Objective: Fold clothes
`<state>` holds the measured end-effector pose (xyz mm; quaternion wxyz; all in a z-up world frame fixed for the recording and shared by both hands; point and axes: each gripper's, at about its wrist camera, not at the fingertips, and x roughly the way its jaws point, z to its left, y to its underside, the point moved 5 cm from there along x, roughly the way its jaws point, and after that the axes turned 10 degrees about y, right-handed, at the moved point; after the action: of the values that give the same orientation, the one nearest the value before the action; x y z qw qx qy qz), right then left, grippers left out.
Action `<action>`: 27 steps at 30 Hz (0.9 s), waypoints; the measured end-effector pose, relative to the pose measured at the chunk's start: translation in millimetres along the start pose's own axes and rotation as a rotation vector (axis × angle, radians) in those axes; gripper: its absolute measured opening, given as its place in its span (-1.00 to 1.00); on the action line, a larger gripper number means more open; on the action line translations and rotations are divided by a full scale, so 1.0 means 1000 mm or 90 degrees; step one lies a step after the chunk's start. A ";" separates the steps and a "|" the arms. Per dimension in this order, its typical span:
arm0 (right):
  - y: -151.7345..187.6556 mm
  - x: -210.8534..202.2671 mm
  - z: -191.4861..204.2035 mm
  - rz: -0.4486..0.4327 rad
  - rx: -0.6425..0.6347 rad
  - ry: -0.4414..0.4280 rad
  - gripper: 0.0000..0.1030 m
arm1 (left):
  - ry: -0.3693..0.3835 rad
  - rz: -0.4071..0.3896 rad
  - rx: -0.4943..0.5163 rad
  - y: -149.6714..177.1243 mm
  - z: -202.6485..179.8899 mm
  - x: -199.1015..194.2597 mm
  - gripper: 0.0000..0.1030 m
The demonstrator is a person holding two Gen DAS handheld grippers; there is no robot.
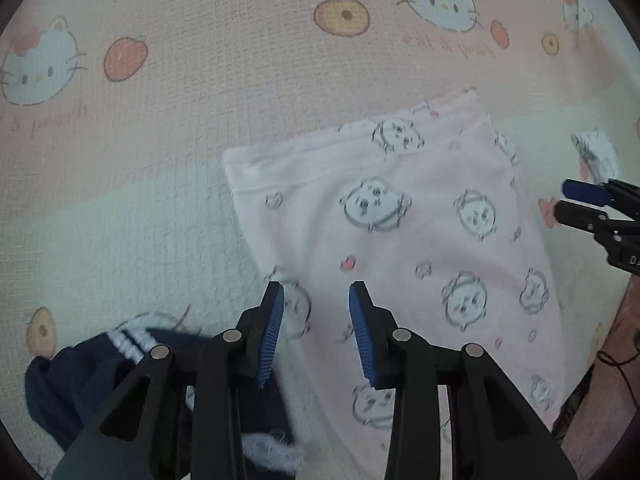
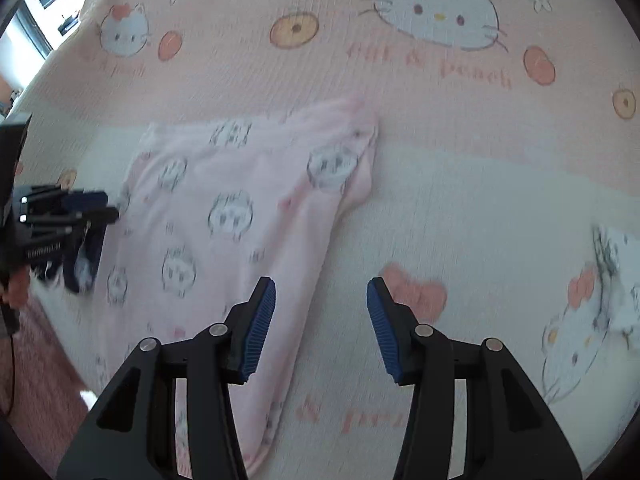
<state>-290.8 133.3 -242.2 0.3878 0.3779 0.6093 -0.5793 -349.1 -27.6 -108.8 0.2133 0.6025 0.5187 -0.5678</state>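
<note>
Left wrist view: the left gripper hangs over the near edge of a pink fleece garment, its ribbed blue pads standing moderately apart with nothing between them. The garment lies spread on the bed, running from 12 o'clock down to 5 o'clock of the claw. It looks folded once already, judging by the stitched seam line near its far end and the doubled layer showing at the far corner, so I would put the task partway: 1 fold made, at least 1 more to go. The fabric is soft and fuzzy, printed with grey cartoon faces and small red marks. At 8 o'clock sits a crumpled navy garment with white stripes and a fluffy white lining, not yet folded. The bedspread is a waffle-textured pink and pale green cover with cat faces and round fruit prints. The right gripper pokes in at 3 o'clock, just past the pink garment's edge.

Right wrist view: the right gripper also stands moderately apart and empty, above bare bedspread, with the pink fleece garment from 9 to 11 o'clock, its long edge passing under the left-hand pad. The cloth lies as a rough tapering slab, slightly rumpled at its far corner. The left gripper shows at 9 o'clock, above the navy garment.
</note>
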 end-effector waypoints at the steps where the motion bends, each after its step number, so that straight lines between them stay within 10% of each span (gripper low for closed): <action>1: -0.016 0.005 0.006 -0.013 -0.017 -0.001 -0.05 | 0.024 -0.011 -0.009 -0.008 0.003 0.003 -0.30; 8: -0.048 0.060 0.022 0.026 -0.155 0.079 -0.08 | 0.024 -0.003 -0.007 -0.030 0.036 0.031 -0.31; 12: -0.048 0.059 -0.004 0.024 -0.109 0.121 -0.07 | -0.145 0.025 0.009 -0.026 0.062 0.013 -0.26; 17: -0.059 0.037 0.016 -0.041 -0.150 0.084 -0.04 | -0.035 -0.026 0.007 -0.046 0.034 0.009 -0.26; 27: -0.067 0.073 0.054 -0.009 -0.247 0.149 -0.08 | -0.101 0.026 0.059 -0.060 -0.002 0.054 -0.23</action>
<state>-380.4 77.1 -282.9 0.3754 0.3567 0.7528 -0.4062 -410.0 16.9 -137.7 0.2372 0.5751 0.4612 -0.6327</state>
